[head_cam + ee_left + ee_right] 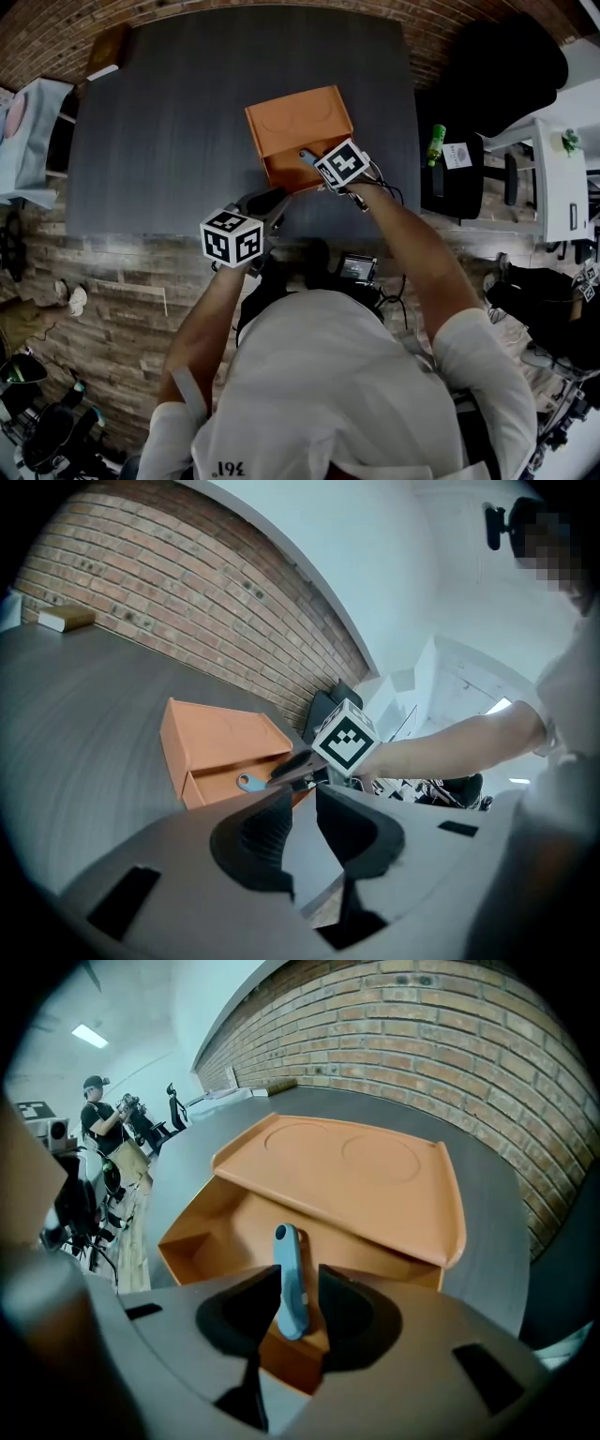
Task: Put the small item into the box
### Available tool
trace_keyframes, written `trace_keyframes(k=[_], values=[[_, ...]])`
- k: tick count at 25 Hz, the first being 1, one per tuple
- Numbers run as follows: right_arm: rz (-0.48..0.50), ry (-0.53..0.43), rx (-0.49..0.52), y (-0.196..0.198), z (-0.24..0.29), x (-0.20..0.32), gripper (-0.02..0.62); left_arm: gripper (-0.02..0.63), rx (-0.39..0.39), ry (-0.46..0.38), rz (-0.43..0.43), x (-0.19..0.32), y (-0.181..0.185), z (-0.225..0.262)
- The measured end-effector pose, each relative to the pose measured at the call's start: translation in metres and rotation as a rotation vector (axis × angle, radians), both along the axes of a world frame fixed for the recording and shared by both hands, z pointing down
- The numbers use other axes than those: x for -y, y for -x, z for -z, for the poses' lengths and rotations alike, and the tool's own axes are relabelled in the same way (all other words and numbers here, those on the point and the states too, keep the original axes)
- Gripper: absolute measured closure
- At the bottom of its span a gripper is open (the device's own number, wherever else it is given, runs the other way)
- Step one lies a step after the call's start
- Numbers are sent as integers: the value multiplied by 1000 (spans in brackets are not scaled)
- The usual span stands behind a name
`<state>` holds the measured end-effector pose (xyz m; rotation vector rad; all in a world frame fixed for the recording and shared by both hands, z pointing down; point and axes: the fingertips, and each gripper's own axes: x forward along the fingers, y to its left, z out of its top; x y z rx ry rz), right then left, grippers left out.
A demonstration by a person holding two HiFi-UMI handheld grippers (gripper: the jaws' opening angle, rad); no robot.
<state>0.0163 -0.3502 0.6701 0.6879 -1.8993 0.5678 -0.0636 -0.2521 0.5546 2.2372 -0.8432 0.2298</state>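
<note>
right tongs (298,1290) clamp the blue item (287,1274) over the open orange box (366,1180), likely for drop-in; left tongs (302,810) gape empty at box's 7 o'clock

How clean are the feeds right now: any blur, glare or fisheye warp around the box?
Head view: fairly sharp, no glare on the orange cardboard box, fisheye bows the dark grey table. Right gripper view: slim blue tag in the right gripper is crisp, brick wall curves, corners black. Left gripper view: softer, highlights at right washed out.
</note>
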Motion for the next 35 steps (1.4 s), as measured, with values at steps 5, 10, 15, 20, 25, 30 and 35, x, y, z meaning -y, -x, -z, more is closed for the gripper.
trace_keyframes(k=[5,10,15,20,25,30,35], values=[[-28,-34,10,-7,9,-1,465,526,-12,-9,3,-3,-1,5],[-54,-77,32,-7,24,-3,486,526,-30,-29,5,-3,0,13],[-96,-120,80,-7,46,-2,526,549,-51,-65,7,4,0,27],[-144,-175,153,-8,73,-3,554,583,-79,-101,10,6,1,47],[-157,-260,221,-7,115,-7,565,594,-122,-131,7,5,0,71],[-199,-324,288,-16,150,-19,571,597,-164,-166,3,-3,-4,95],[-225,-353,345,-15,175,-34,574,597,-193,-201,-6,-10,-2,115]])
